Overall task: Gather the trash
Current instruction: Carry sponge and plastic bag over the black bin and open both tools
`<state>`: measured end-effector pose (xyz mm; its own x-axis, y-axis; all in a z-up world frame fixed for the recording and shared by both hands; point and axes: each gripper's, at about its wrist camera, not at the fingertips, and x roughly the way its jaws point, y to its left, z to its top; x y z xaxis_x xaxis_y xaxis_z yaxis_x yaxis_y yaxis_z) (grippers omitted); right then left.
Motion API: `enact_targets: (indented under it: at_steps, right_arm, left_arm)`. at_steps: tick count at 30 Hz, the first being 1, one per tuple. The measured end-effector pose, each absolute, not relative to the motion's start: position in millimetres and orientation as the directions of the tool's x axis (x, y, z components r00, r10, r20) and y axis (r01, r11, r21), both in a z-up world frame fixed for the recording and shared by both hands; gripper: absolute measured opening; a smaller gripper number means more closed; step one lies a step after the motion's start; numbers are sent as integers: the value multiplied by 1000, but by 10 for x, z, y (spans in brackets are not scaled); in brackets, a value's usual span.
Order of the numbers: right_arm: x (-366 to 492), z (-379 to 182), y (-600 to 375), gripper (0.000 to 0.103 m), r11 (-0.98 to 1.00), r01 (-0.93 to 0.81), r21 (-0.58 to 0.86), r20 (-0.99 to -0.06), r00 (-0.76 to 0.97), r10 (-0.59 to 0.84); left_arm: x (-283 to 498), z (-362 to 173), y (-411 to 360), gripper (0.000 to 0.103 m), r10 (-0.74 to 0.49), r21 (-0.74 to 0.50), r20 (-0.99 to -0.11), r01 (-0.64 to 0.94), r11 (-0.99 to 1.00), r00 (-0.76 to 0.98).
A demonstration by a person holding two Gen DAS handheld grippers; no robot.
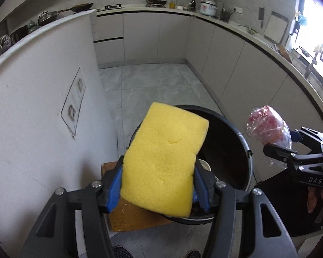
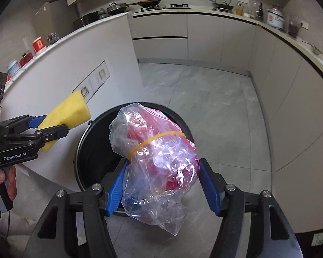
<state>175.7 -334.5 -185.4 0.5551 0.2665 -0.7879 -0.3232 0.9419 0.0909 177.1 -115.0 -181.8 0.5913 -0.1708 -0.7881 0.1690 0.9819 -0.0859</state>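
Two pieces of trash are hanging above the bin [image 2: 92, 150], neither dropped yet. The left gripper [image 1: 158, 180] is clamping a yellow sponge [image 1: 163, 161], dented and probably dry. The right gripper [image 2: 161, 185] is squeezing a clear bag [image 2: 159, 163] of something red, banded in yellow.
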Motion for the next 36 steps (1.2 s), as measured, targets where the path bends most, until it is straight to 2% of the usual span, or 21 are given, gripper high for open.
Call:
enact_targets:
  at_steps: [12, 22, 24, 25, 26, 27, 28, 30, 36]
  right_arm:
    - [1896, -2274, -3309, 66, 929, -358, 95, -792, 538, 288]
    - [1964, -2351, -3348, 67, 919, -381, 104, -783, 539, 312]
    - [1963, -2320, -3341, 67, 913, -394, 109, -777, 538, 325]
    - [1959, -2308, -3333, 71, 907, -406, 113, -774, 536, 336]
    - [1963, -2306, -3312, 85, 904, -415, 100, -774, 539, 333]
    - [1977, -2310, -3298, 90, 913, -403, 61, -778, 555, 296]
    - [1978, -2308, -3307, 91, 924, -382, 26, -773, 579, 261]
    - [1994, -2298, -3383, 91, 922, -381, 70, -766, 571, 294]
    - [1993, -2221, -3517, 91, 927, -366, 81, -750, 590, 298]
  left_arm:
    - [1805, -2164, -1255, 59, -142, -95, -796, 110, 989, 589]
    - [1842, -2165, -1350, 60, -142, -85, -787, 122, 989, 600]
    - [1849, -2143, -1346, 64, -157, -102, -782, 125, 987, 603]
    - [1846, -2132, -1345, 75, -149, -99, -779, 115, 988, 609]
    - [1854, -2124, -1347, 91, -126, -83, -779, 97, 992, 615]
    - [1848, -2110, -1331, 96, -94, -66, -773, 68, 995, 628]
    - [1833, -2086, -1322, 99, -89, -71, -767, 54, 996, 635]
    - [1837, -2071, -1299, 99, -94, -78, -766, 54, 995, 635]
    - [1832, -2010, -1327, 99, -91, -56, -757, 74, 996, 647]
